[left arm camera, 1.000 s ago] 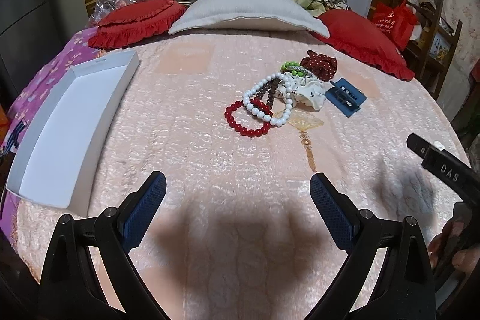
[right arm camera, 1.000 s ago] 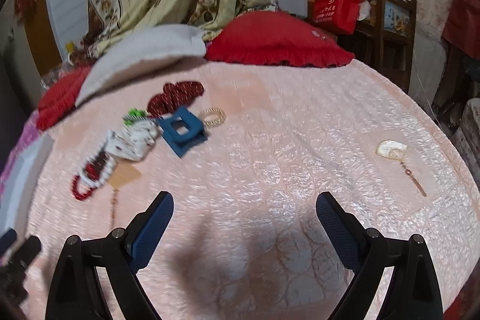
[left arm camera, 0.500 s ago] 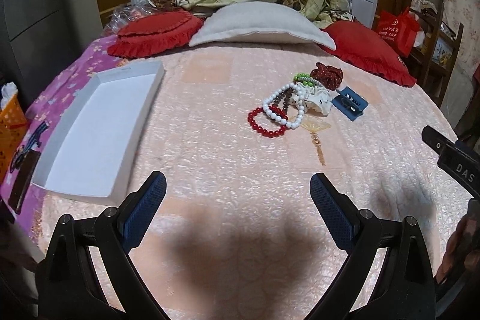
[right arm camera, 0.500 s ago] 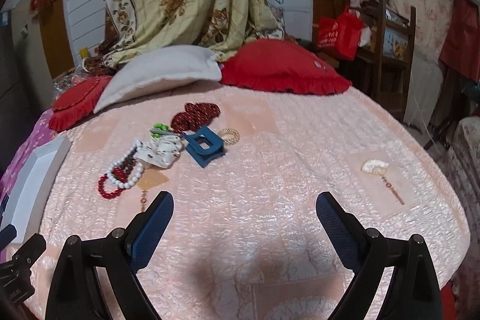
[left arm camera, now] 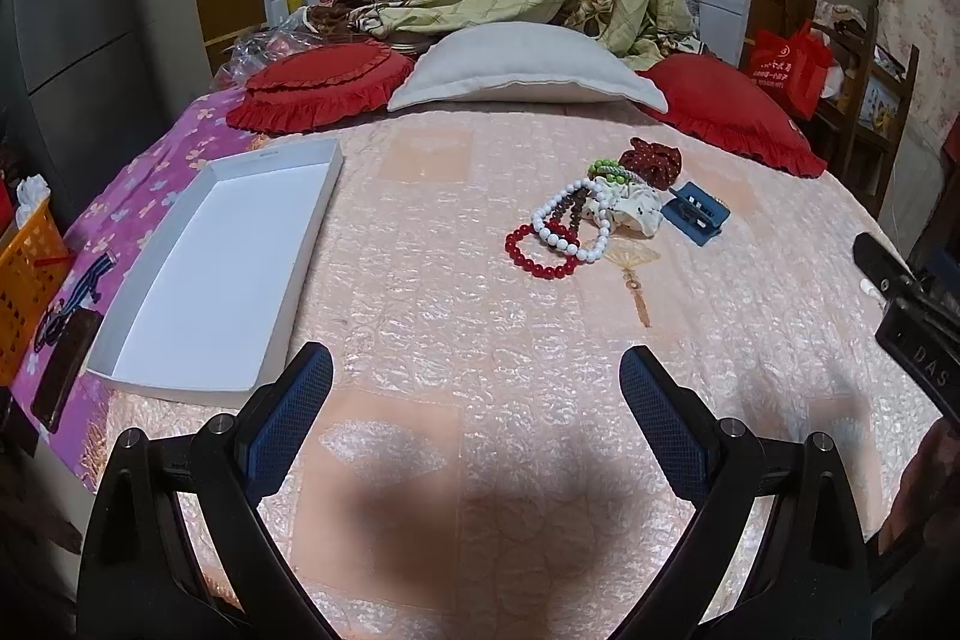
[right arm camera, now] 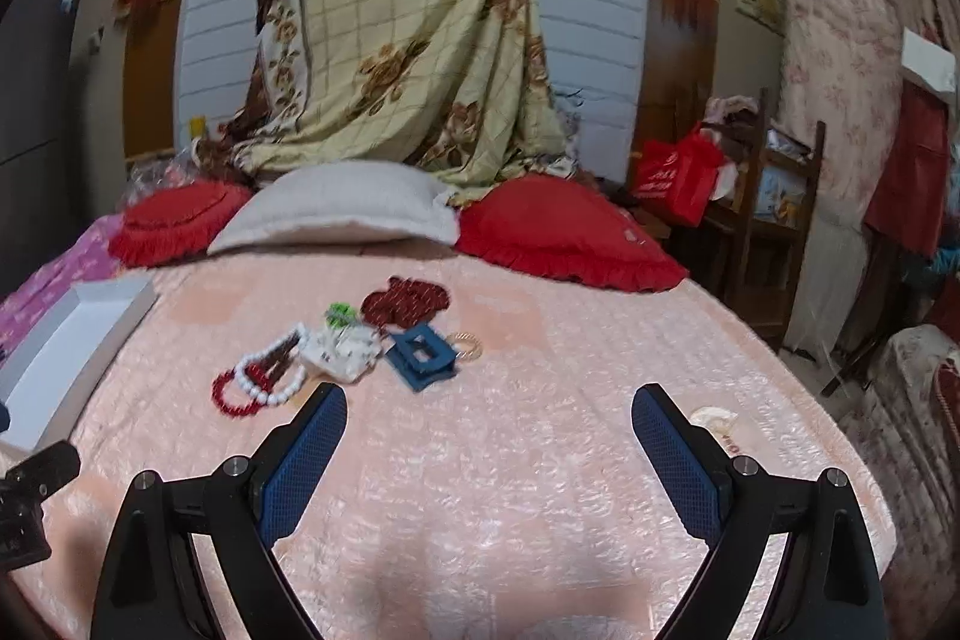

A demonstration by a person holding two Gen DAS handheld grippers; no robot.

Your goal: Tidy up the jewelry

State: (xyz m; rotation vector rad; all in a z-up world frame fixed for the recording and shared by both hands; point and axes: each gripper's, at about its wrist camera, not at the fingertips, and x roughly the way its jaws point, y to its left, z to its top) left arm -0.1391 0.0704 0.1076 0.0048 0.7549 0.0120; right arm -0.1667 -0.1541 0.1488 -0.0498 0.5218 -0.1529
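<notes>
Both grippers, left and right, hover with jaws spread (empty) near the bracelets.

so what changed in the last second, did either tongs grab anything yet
No grab. Both tongs, left and right, pulled back and lifted away from the bed, so the jewelry pile looks farther off and more of the white tray shows. Both are open and empty as before; the jewelry and tray lie unmoved.
</notes>
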